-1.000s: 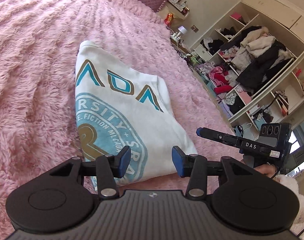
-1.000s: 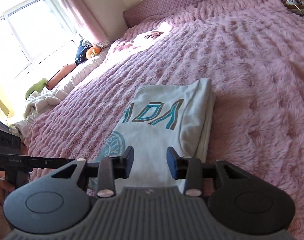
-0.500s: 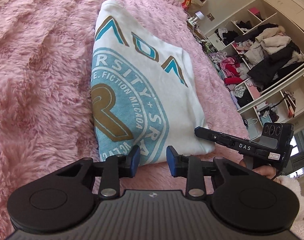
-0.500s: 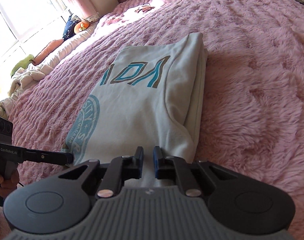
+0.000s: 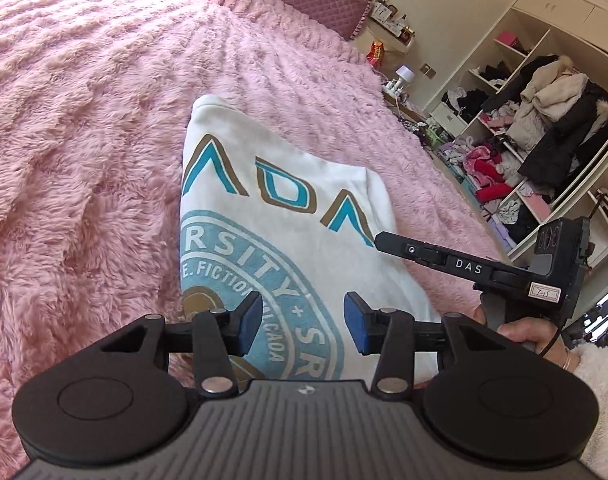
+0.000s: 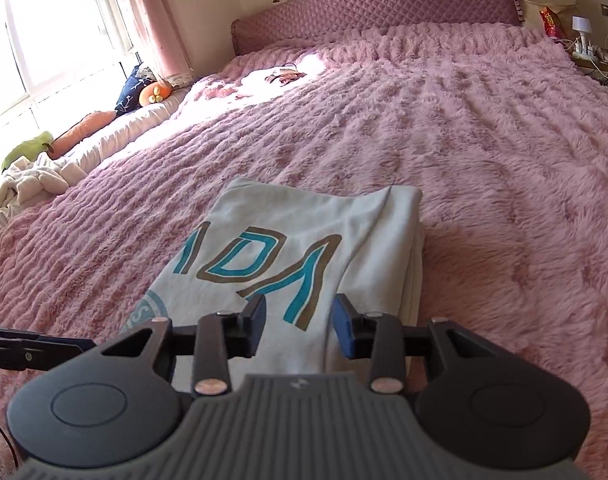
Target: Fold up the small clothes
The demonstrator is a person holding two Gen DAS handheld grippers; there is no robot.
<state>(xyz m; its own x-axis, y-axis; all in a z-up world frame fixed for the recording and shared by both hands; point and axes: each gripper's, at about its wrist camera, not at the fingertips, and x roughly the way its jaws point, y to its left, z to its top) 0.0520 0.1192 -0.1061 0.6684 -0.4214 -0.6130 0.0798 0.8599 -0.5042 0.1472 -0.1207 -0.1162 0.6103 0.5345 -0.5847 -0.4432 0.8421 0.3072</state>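
Since a second ago both my tongs have dipped toward the near hem, pinched in and pulled back; half a second ago the right pair was almost shut at the hem, and now both are spreading again. My left gripper [image 5: 303,322] has its jaws opening to about half way, with nothing between the blue pads; they hover over the round blue crest near the hem. My right gripper [image 6: 297,326] is opening too, a little narrower, also empty, above the near right part of the cloth.

The folded white sweatshirt [image 5: 279,236] lies straight ahead of both tongs on the pink plush bedspread [image 5: 83,160], its long axis running away from me toward the quilted headboard [image 6: 368,28]. The right gripper sits nearer the stacked fold edge along the garment's right side (I can see layers there in the right wrist view); the left is nearer the left edge.

I judge the coming move to be a grasp of the near hem, carried to the far edge. Open bedspread lies on both sides and beyond. To my right the bed edge and the crowded wardrobe shelves [image 5: 544,140] stand well apart.
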